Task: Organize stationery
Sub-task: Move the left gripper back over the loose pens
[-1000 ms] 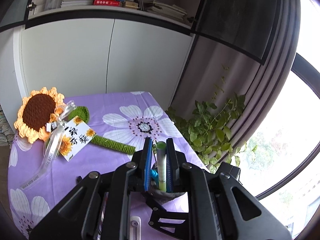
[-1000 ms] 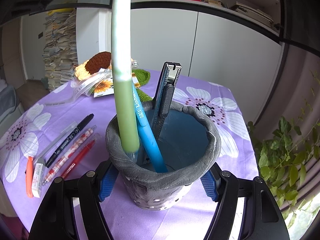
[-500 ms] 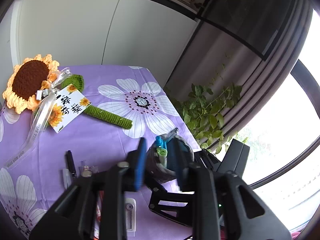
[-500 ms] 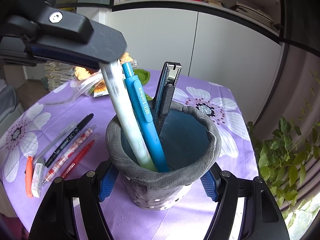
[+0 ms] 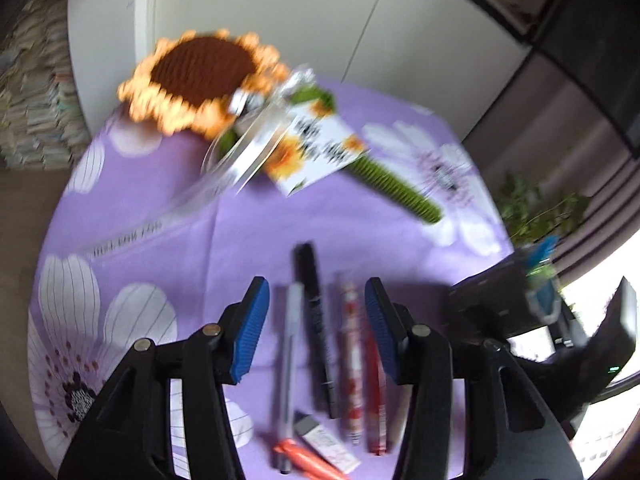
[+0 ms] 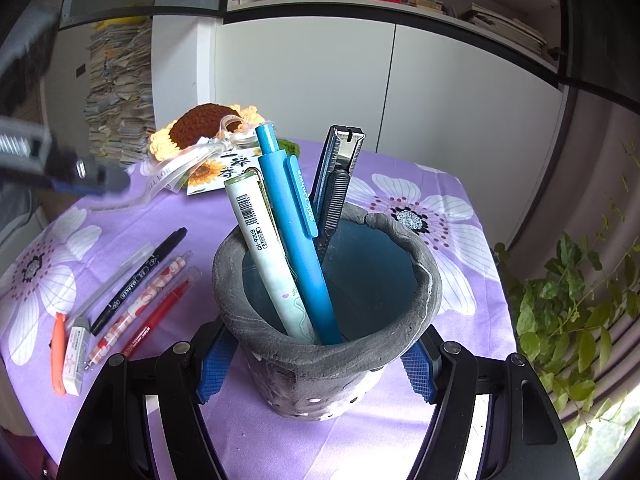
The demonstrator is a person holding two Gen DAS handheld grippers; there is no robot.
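Right wrist view first: the right gripper (image 6: 316, 364) has its blue pads pinching the grey pen pot (image 6: 276, 344) from both sides, and the pot stands upright on the purple flowered tablecloth (image 6: 460, 288). Three things lean inside it: a pale green pen (image 6: 264, 248) with a barcode and "CH-9008" printed down its barrel, a bright blue pen (image 6: 296, 232) with lettering along its clip that I cannot make out, and a dark utility knife (image 6: 338, 184) with a metal tip behind them. Left of the pot, the loose row lies on the cloth: a black marker (image 6: 138, 280) reading "MARKER", a clear pen (image 6: 116, 276) beside it, a red-and-white patterned pen (image 6: 138, 308), a red pen (image 6: 158, 316), then a white eraser (image 6: 74, 356) and an orange piece (image 6: 57, 356) at the near end. Behind sits a crocheted sunflower (image 6: 200, 132) with a ribbon and a card (image 6: 216, 172) bearing black characters.

Left wrist view, quite blurred: the left gripper (image 5: 312, 320) hangs above that same row, its jaws spreading apart, pads clear of everything. Between them, down on the cloth, I see the clear pen (image 5: 288, 344), the black marker (image 5: 316, 320) and the patterned pen (image 5: 352, 360), none touched. The red pen (image 5: 374, 400) lies just under the right-hand pad.
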